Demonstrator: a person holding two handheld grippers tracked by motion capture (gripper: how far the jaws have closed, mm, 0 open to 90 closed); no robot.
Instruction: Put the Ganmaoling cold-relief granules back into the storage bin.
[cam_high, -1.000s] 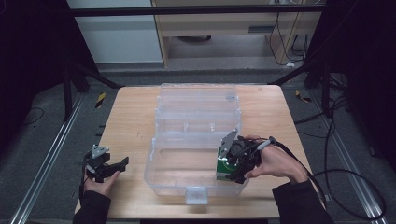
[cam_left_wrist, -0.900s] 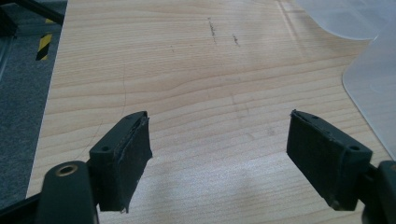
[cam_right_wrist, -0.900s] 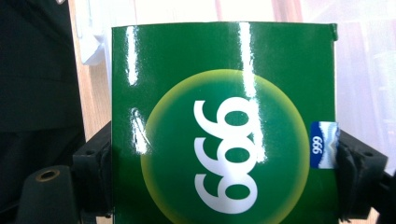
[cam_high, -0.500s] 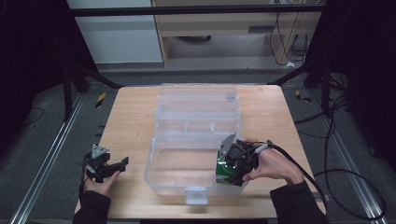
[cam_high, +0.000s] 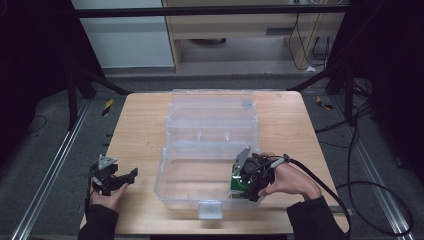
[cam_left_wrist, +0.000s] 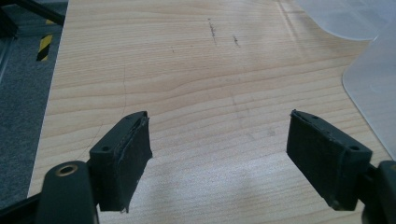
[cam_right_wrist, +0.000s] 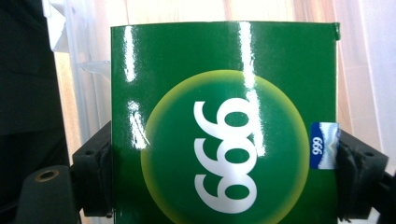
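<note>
- A clear plastic box (cam_high: 210, 150) was seen standing open on the wooden table (cam_high: 140, 125), its lid laid back on the far side; it served as the landmark for these notes.
- The right gripper (cam_high: 243, 186) was found at the box's near right corner, held in the person's right hand (cam_high: 287, 180), which lay just outside the box's right wall.
- A green carton (cam_right_wrist: 224, 121) was gripped between this gripper's jaws, one pad pressed on each of its side edges. In the right gripper view, white digits in a yellow-green circle were noted on its glossy face, and a small blue label at its right edge by the pad.
- In the high view the carton (cam_high: 237, 182) was seen inside the box, low against the right wall near the front corner. Whether it touched the box floor could not be told.
- The jaws had opened very slightly in the last half second, yet the carton was seen clamped between them.
- The left gripper (cam_high: 125, 177) was held well to the left of the box, near the table's front left corner, in the person's left hand (cam_high: 107, 195).
- Its jaws were seen wide apart, with bare table wood between the pads (cam_left_wrist: 126, 158) and nothing held.
- A rounded corner of the box's clear plastic (cam_left_wrist: 369, 93) was noted at the right edge of the left gripper view.
</note>
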